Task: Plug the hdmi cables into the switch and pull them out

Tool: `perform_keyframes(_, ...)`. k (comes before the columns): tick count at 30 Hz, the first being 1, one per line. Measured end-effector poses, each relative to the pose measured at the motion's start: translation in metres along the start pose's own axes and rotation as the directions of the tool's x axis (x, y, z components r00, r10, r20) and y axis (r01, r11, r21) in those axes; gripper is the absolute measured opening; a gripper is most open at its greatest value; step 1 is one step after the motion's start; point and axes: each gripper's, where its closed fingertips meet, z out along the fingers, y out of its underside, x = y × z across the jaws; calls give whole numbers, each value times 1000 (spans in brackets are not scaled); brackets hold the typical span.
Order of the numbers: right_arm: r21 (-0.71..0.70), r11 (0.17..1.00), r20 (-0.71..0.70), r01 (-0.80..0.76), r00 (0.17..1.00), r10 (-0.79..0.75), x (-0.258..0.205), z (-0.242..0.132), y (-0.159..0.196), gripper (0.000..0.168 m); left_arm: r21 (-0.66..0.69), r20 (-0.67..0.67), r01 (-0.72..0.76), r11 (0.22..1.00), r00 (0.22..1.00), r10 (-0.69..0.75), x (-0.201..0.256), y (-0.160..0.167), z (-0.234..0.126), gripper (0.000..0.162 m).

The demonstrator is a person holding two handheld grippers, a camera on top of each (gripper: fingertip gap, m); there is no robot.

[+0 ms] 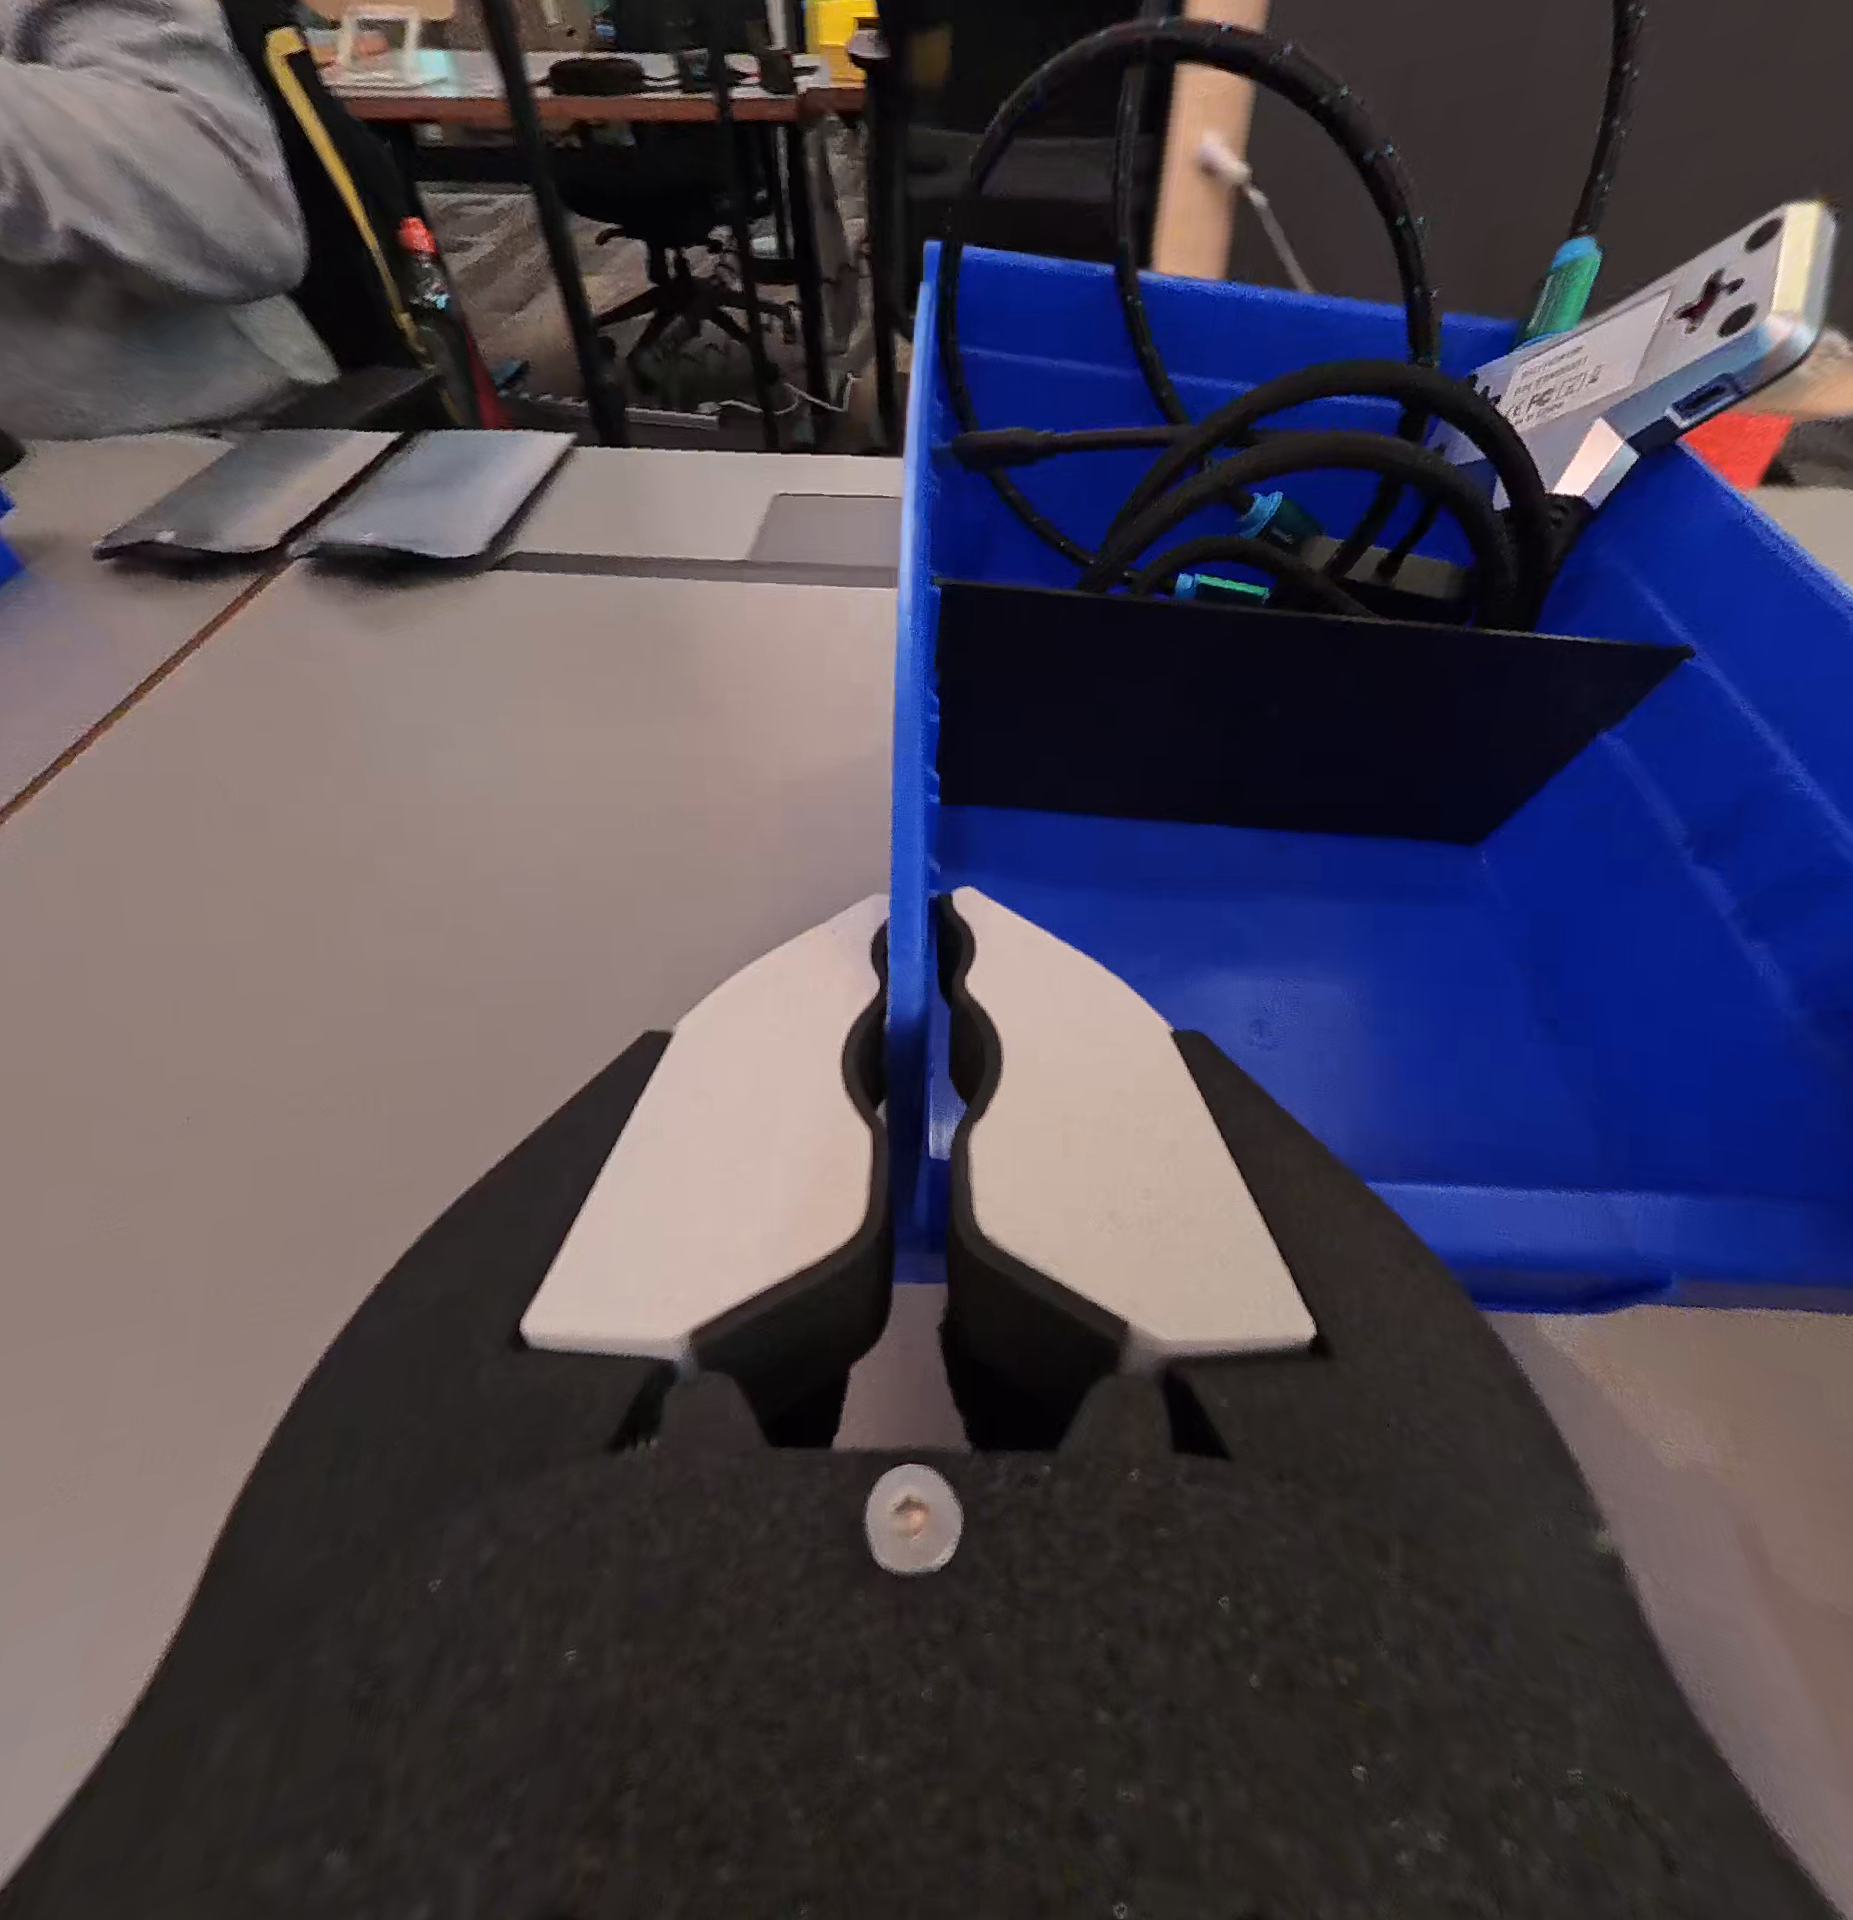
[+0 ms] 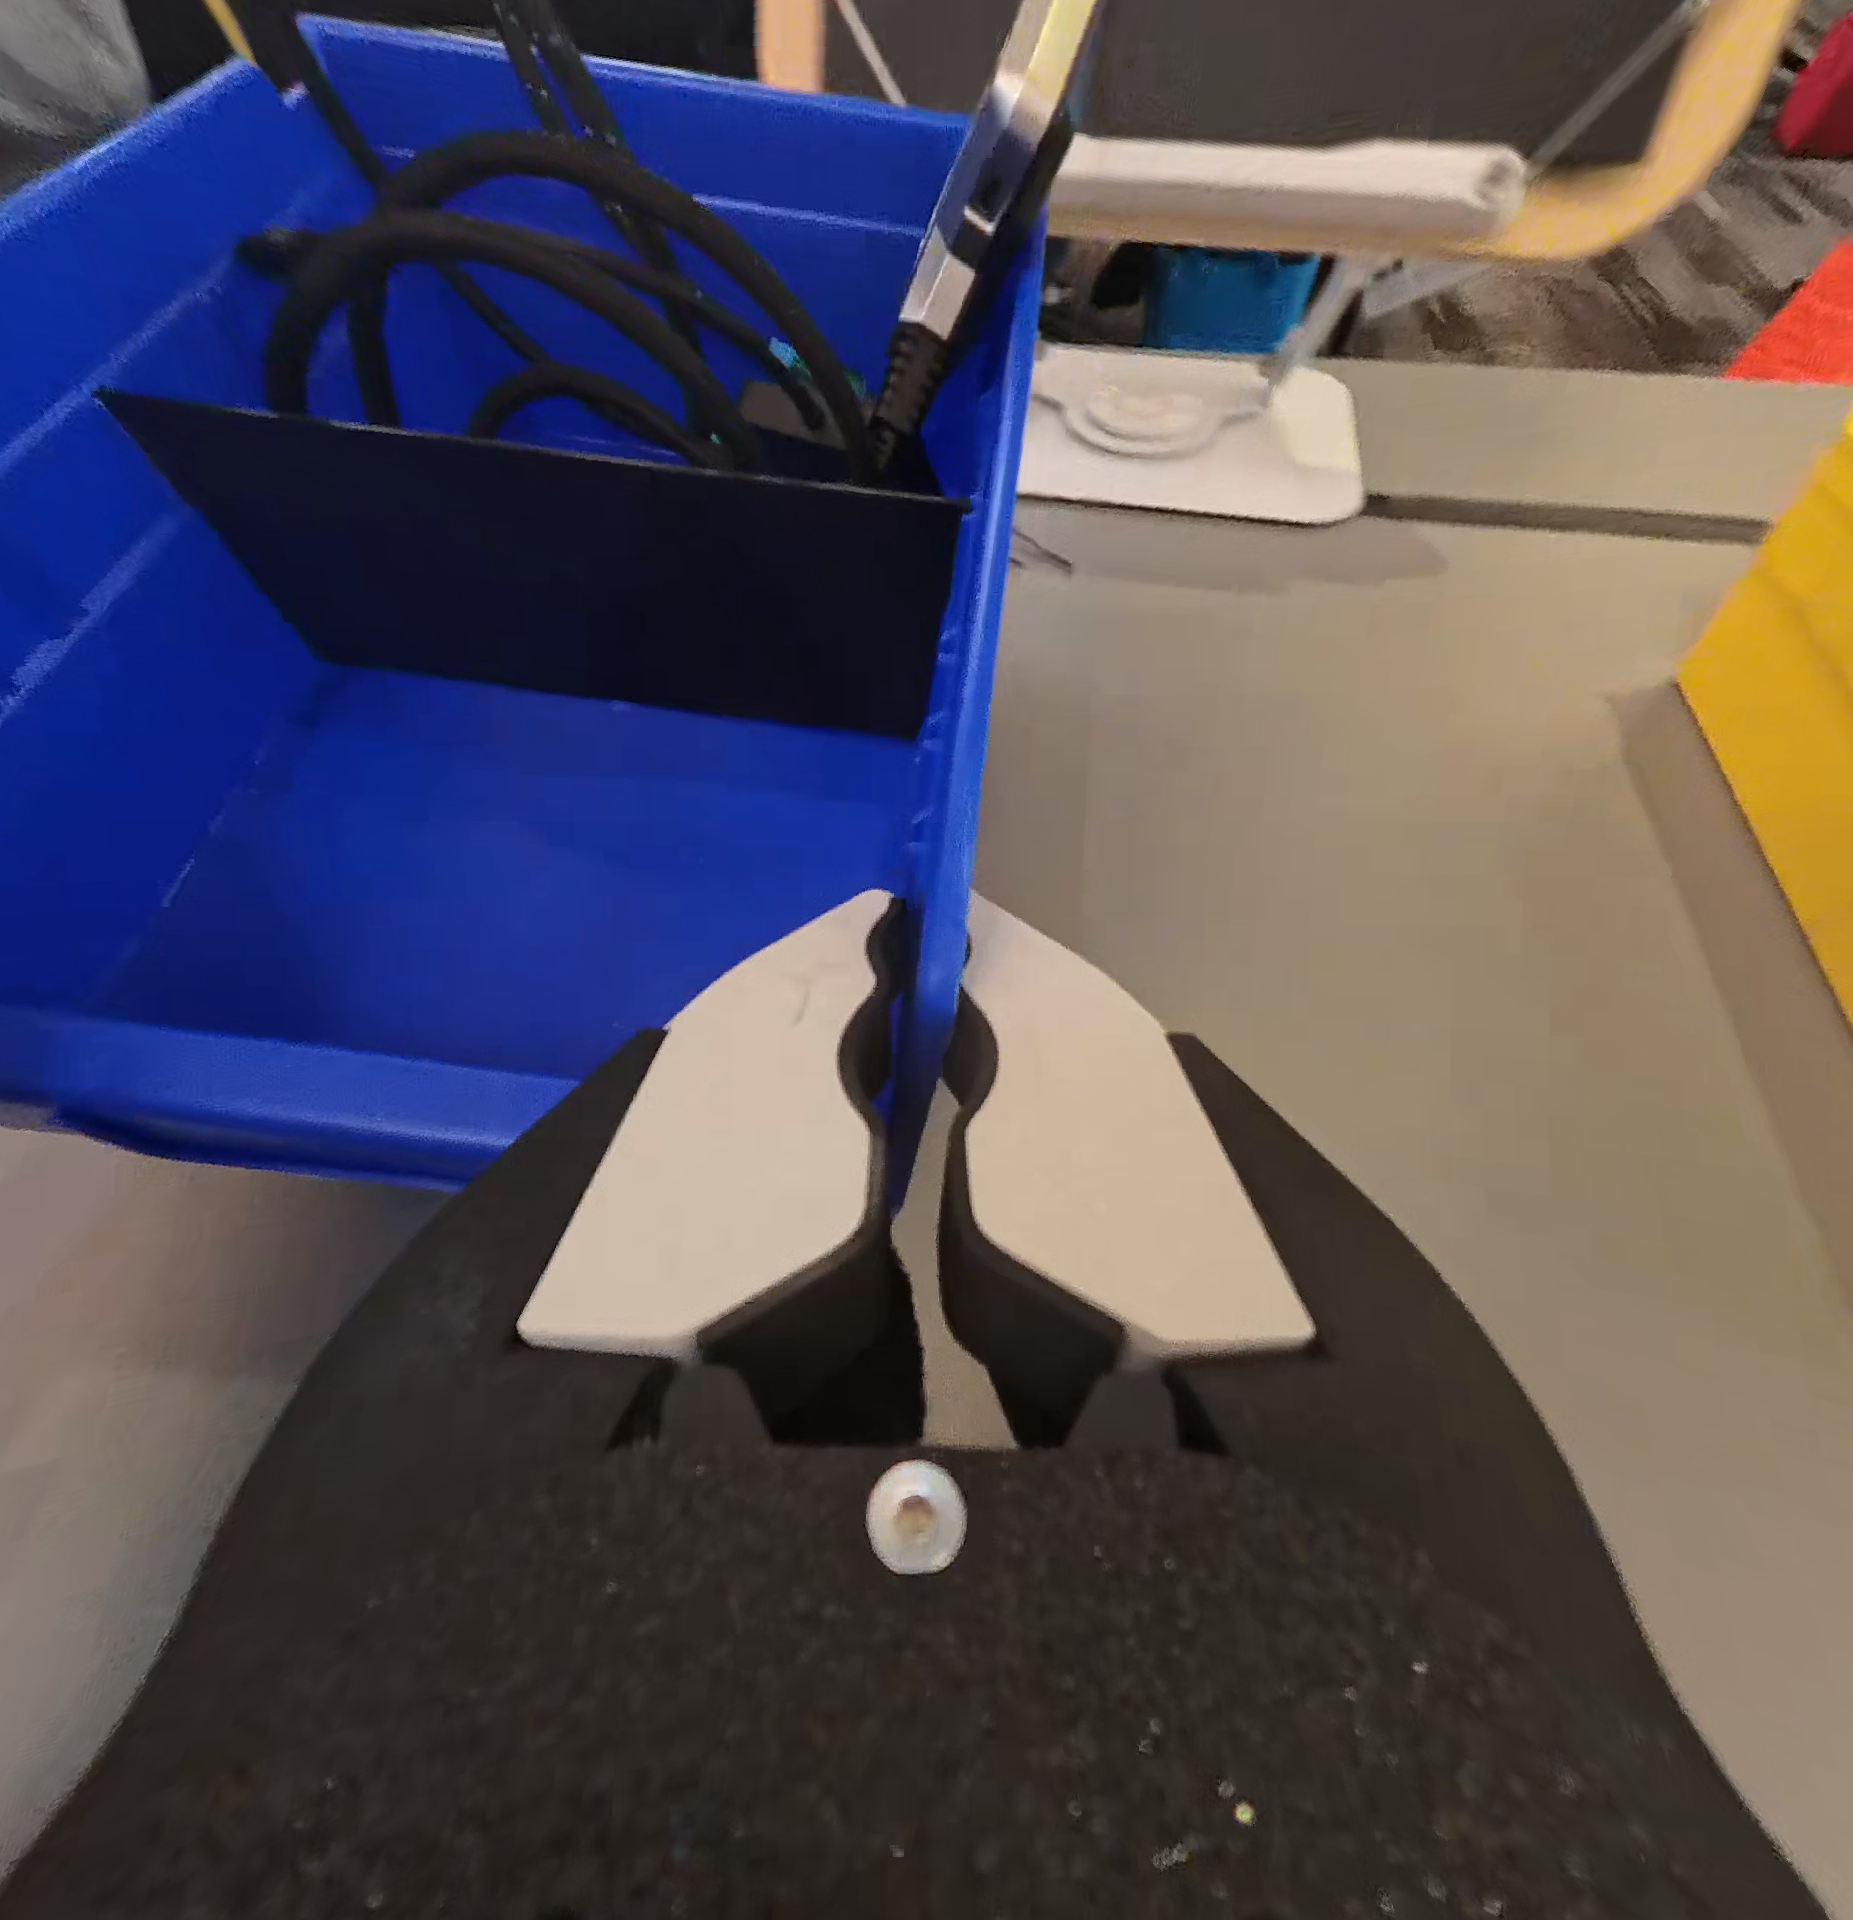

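A blue bin [image 1: 1421,1039] stands on the grey table with a black divider [image 1: 1265,717] across it. Behind the divider lie coiled black braided HDMI cables [image 1: 1317,488] with teal plugs, and a silver switch [image 1: 1670,353] leans on the far right rim with one cable plugged in. My left gripper [image 1: 911,914] is shut on the bin's left wall. My right gripper [image 2: 927,920] is shut on the bin's right wall [image 2: 963,727]. The cables [image 2: 548,301] and the switch [image 2: 995,177] also show in the right wrist view. The front compartment holds nothing.
Two dark pouches [image 1: 330,499] lie on the table at the far left, near a person's sleeve [image 1: 101,208]. A yellow bin [image 2: 1805,686] stands to the right. A white stand base [image 2: 1192,436] sits behind the blue bin. Chairs and desks stand beyond. There is about 20 centimeters between the tips of the two grippers.
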Motion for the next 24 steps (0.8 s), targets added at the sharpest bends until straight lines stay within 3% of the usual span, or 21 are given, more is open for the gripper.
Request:
perform_keyframes(6, -42, 999, 88, 28, 996, -24, -89, 21, -6, 4, 42, 88, 92, 995, 992, -95, -89, -7, 2, 4)
perform_keyframes(10, -86, 994, 120, 74, 991, -63, -135, 39, 16, 4, -92, 102, 104, 990, 990, -94, -134, 28, 22, 3)
perform_keyframes(15, -91, 995, 147, 44, 989, -30, -149, 43, 31, 7, -194, 43, 137, 971, 990, -131, -143, 53, 27, 7)
perform_keyframes(18, -92, 989, 154, 117, 983, -102, -151, 42, 31, 8, -186, 24, 159, 970, 987, -157, -144, 52, 28, 6)
perform_keyframes(22, -101, 963, 303, 249, 930, -209, -156, 30, 38, 13, -194, 30, 129, 972, 992, -126, -147, 52, 24, 8)
perform_keyframes(24, -54, 951, 408, 304, 876, -257, -153, 9, 41, 30, -163, 51, 121, 979, 992, -114, -150, 45, 16, 9)
